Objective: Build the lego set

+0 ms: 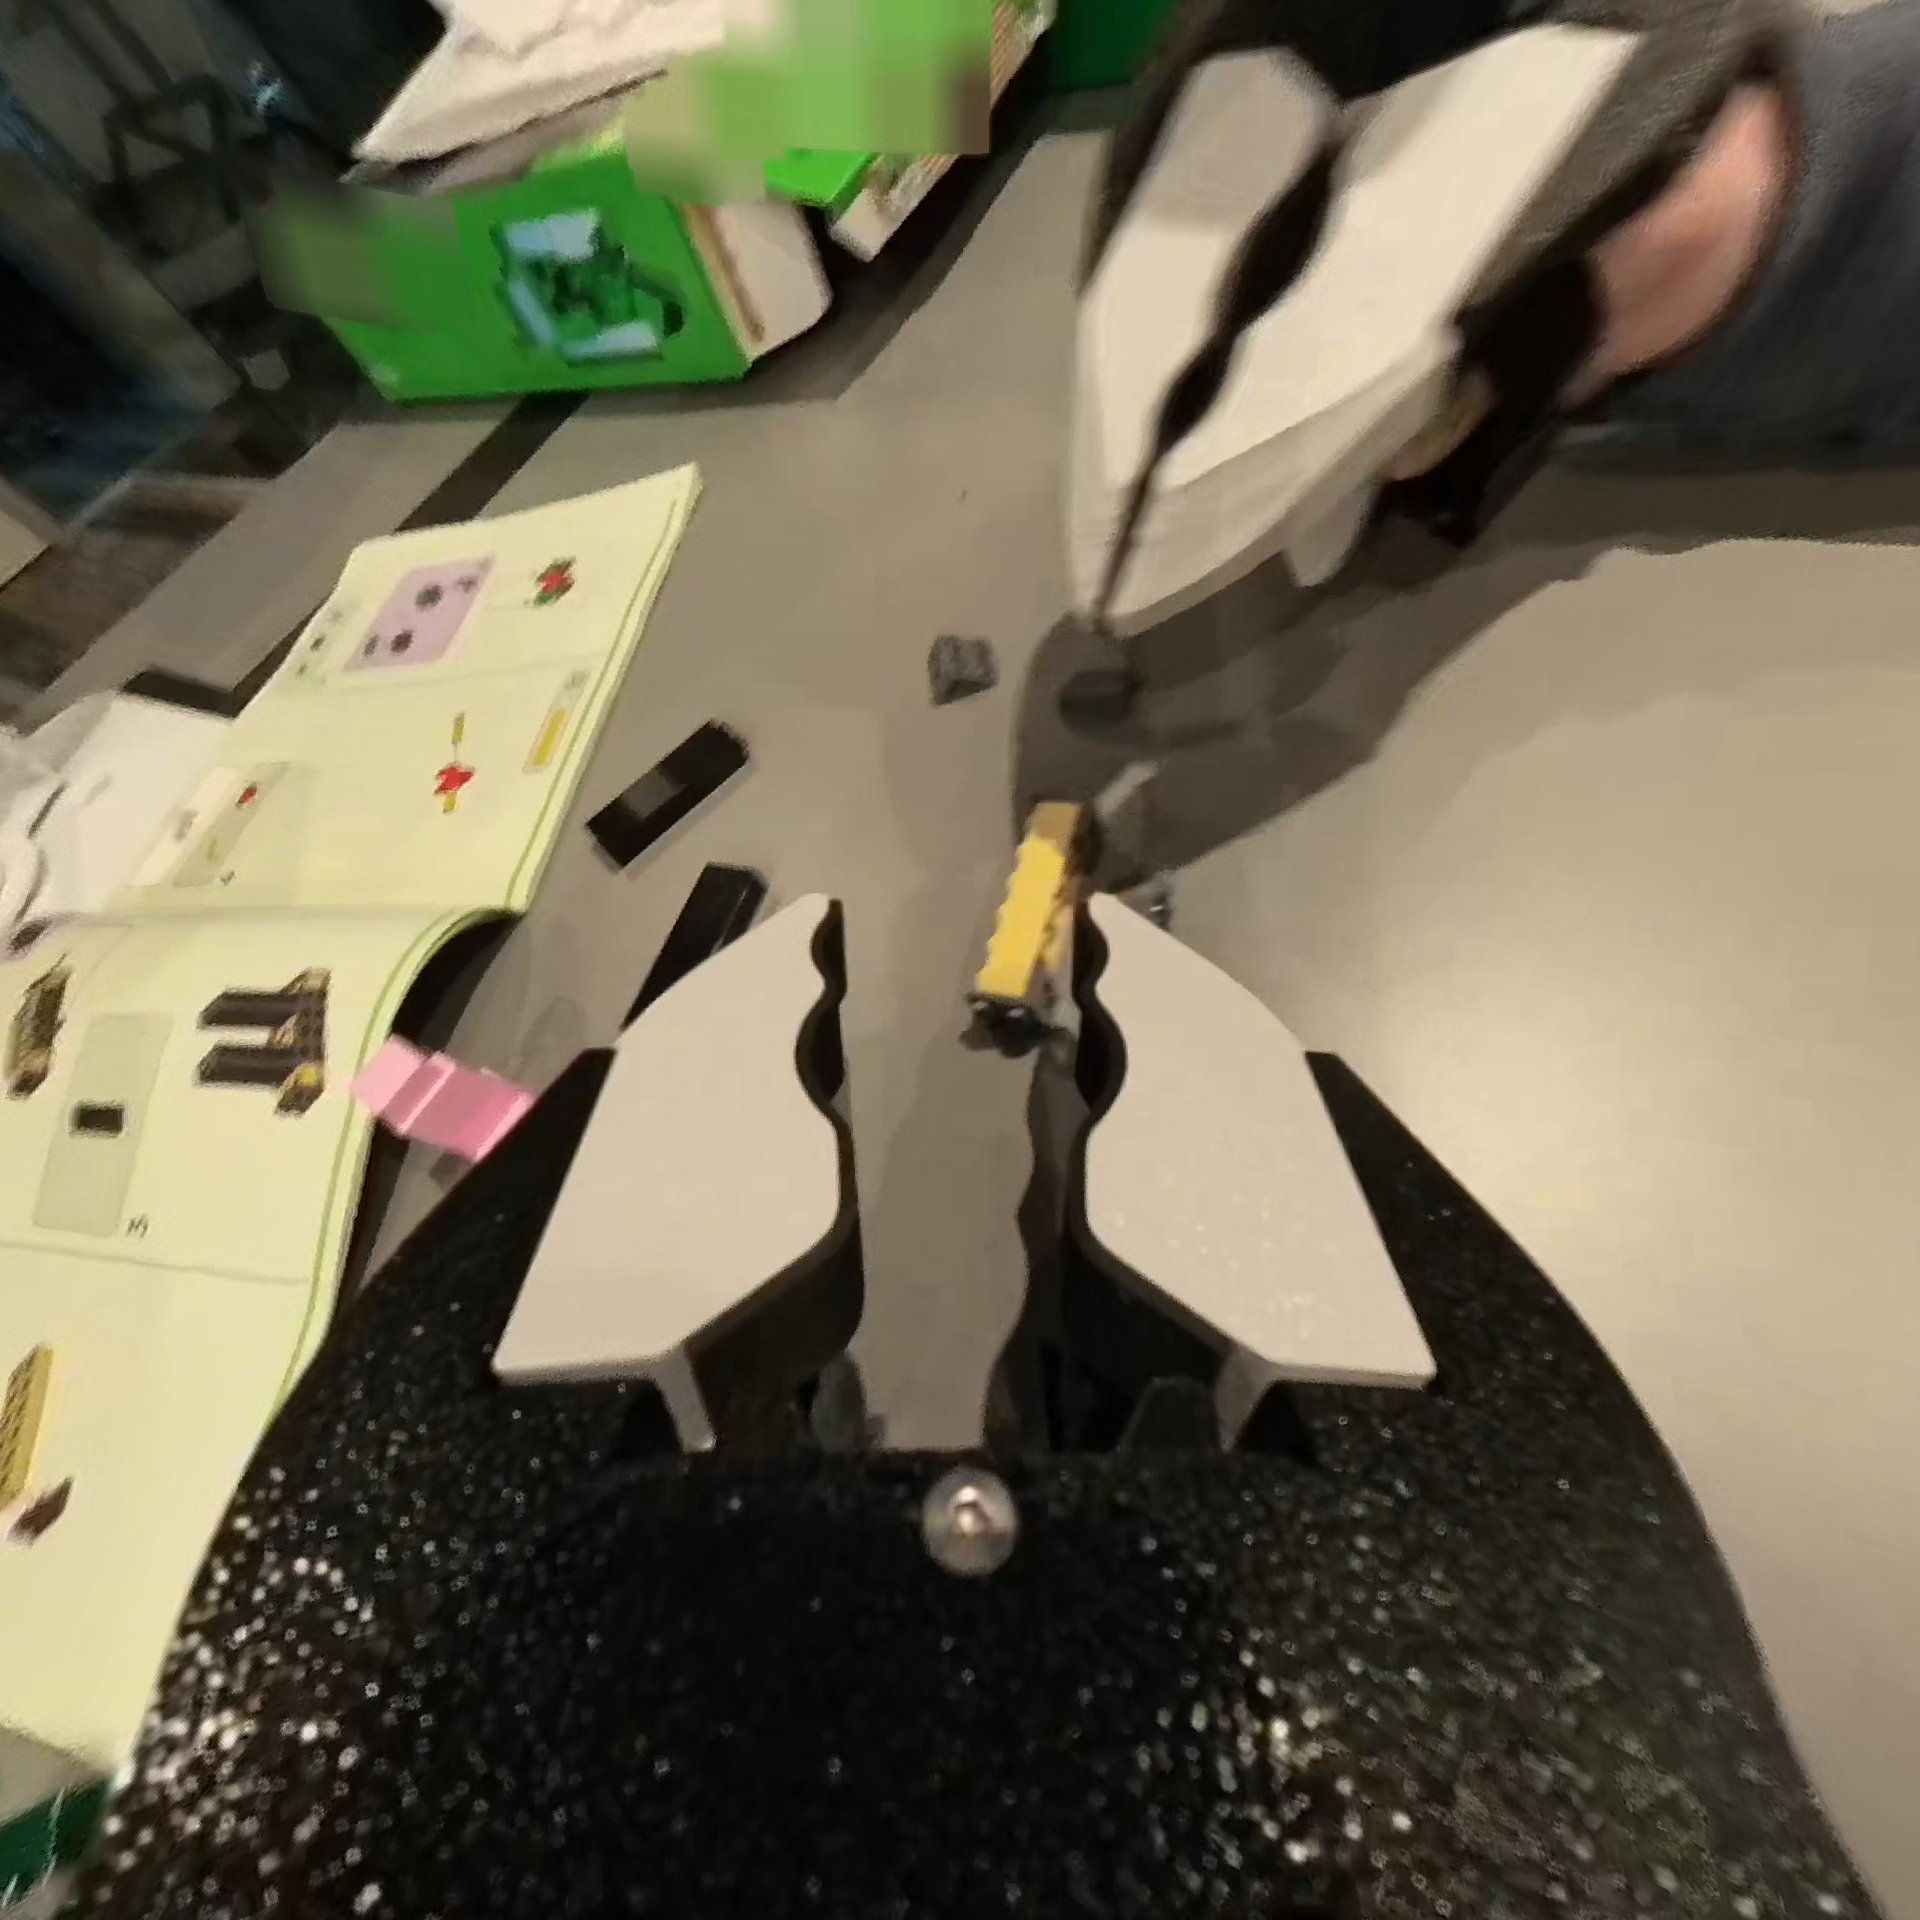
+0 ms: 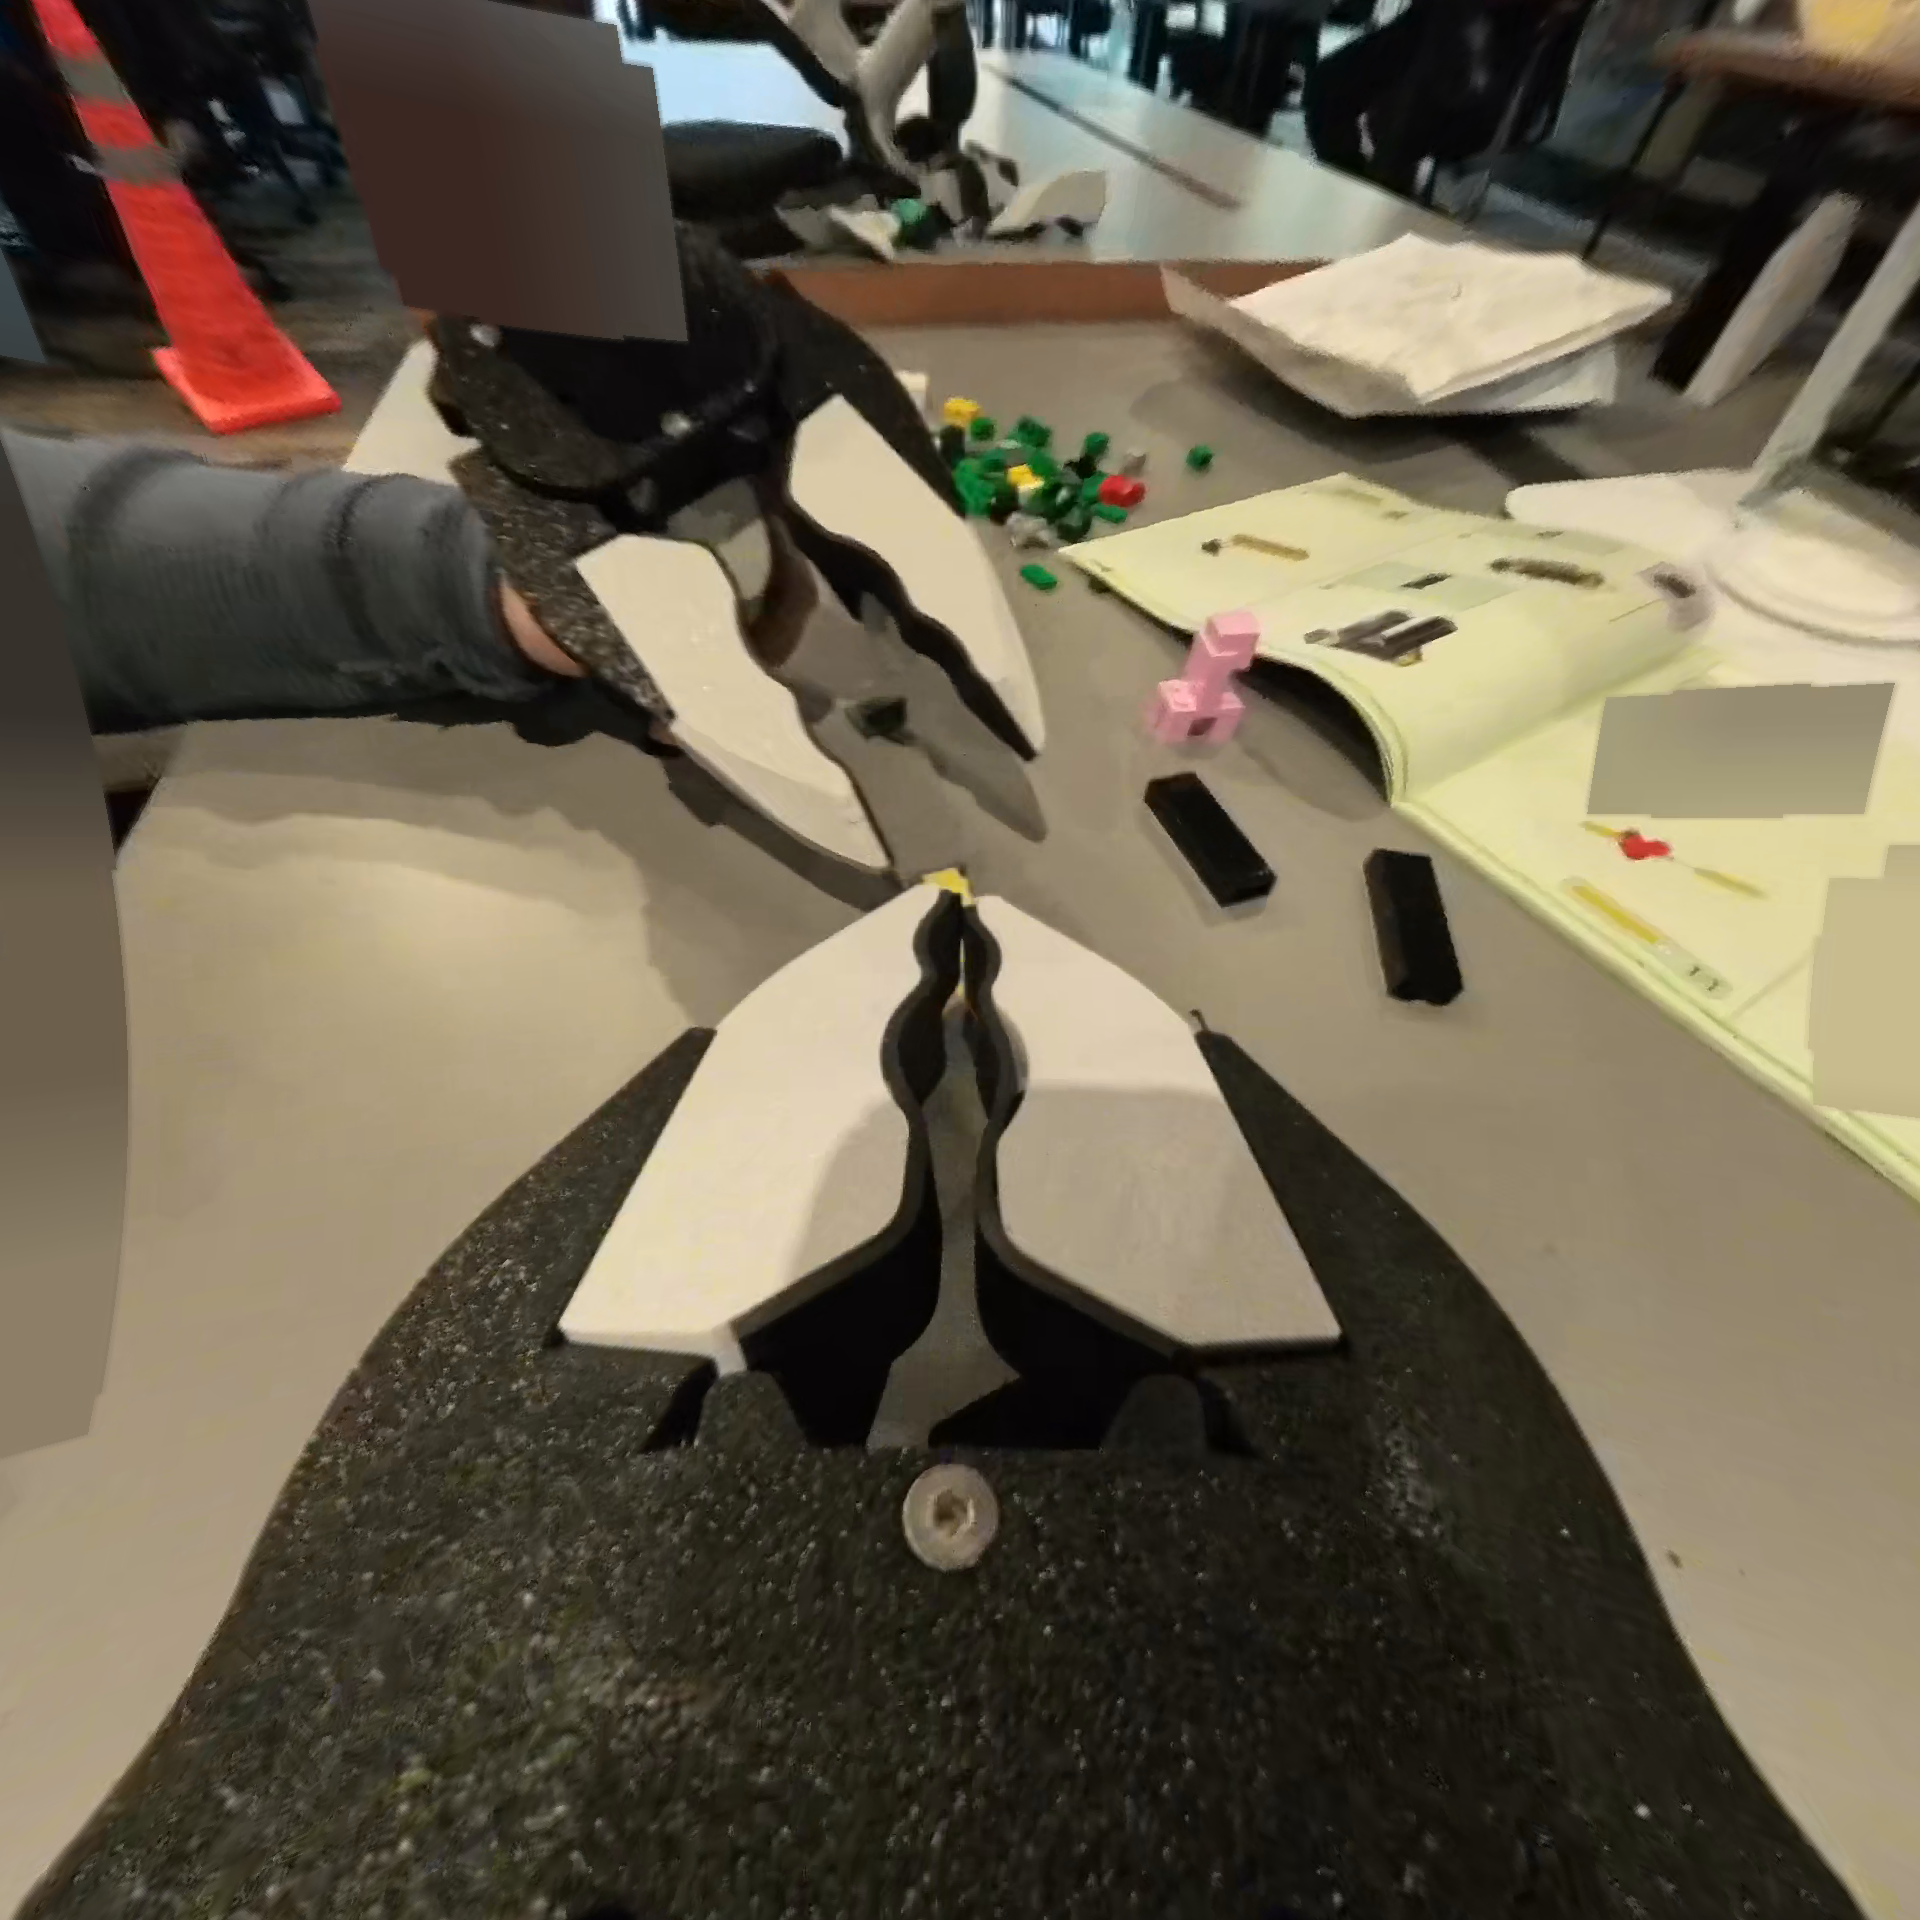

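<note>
A long yellow Lego piece [image 1: 1034,914] with a black bit at its near end lies by the inner side of my left gripper's right finger [image 1: 1143,997]. My left gripper [image 1: 961,914] is open, and its pads do not press on the piece. My right gripper [image 2: 961,904] is shut. Only a yellow tip [image 2: 948,881] shows just past its fingertips, next to the left gripper [image 2: 956,805]. In the left wrist view the right gripper [image 1: 1103,608] hangs above the table, its tip apart from the yellow piece and over a small dark piece [image 1: 1096,686].
Two black bricks [image 2: 1208,836] [image 2: 1411,925] lie right of centre beside the open instruction booklet [image 2: 1558,727]. A pink figure [image 2: 1205,681] stands at the booklet's edge. Loose green bricks [image 2: 1039,468] lie farther back. A green box [image 1: 540,291] stands behind, and another dark piece [image 1: 961,670] is nearby. Some 5 cm of space lies between my two pairs of fingers.
</note>
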Motion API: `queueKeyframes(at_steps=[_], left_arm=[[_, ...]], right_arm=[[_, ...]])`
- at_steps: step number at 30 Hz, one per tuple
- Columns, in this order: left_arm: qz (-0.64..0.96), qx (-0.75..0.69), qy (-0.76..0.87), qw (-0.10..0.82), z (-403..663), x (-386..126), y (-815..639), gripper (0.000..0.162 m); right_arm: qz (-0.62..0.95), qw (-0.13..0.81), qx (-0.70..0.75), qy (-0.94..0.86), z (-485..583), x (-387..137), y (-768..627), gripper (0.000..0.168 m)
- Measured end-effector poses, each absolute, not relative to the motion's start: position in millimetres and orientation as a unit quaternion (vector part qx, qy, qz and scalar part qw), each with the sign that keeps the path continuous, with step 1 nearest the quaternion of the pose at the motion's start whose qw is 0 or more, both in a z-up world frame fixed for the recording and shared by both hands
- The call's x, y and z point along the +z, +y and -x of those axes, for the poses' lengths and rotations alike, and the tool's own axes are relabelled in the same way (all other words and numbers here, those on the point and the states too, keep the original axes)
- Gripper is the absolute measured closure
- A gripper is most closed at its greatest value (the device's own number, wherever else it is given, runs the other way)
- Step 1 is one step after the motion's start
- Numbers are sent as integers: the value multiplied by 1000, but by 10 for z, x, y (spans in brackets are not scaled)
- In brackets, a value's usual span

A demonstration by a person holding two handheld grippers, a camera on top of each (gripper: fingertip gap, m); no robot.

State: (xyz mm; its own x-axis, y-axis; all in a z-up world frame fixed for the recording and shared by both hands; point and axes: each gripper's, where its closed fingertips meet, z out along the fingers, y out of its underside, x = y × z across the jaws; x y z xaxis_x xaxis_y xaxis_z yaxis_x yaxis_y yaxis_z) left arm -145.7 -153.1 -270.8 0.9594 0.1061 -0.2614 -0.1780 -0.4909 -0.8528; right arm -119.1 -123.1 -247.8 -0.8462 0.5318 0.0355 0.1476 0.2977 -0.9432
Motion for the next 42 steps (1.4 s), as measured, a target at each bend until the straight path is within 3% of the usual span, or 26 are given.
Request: queueKeyframes(at_steps=[7,11,15,42], left_arm=[[856,141,32,496,1444,-2747,-1506,128],[849,181,-23,496,1676,-2724,-1588,136],[829,178,-57,528,1764,-2632,-1646,137],[827,192,-62,524,1797,-2613,-1650,129]], right_arm=[[213,181,504,-818,1218,-2553,-1294,168],[93,94,516,-846,769,-2546,-1626,168],[106,122,514,-843,851,-2621,-1569,168],[148,110,519,-835,962,-2689,-1478,168]])
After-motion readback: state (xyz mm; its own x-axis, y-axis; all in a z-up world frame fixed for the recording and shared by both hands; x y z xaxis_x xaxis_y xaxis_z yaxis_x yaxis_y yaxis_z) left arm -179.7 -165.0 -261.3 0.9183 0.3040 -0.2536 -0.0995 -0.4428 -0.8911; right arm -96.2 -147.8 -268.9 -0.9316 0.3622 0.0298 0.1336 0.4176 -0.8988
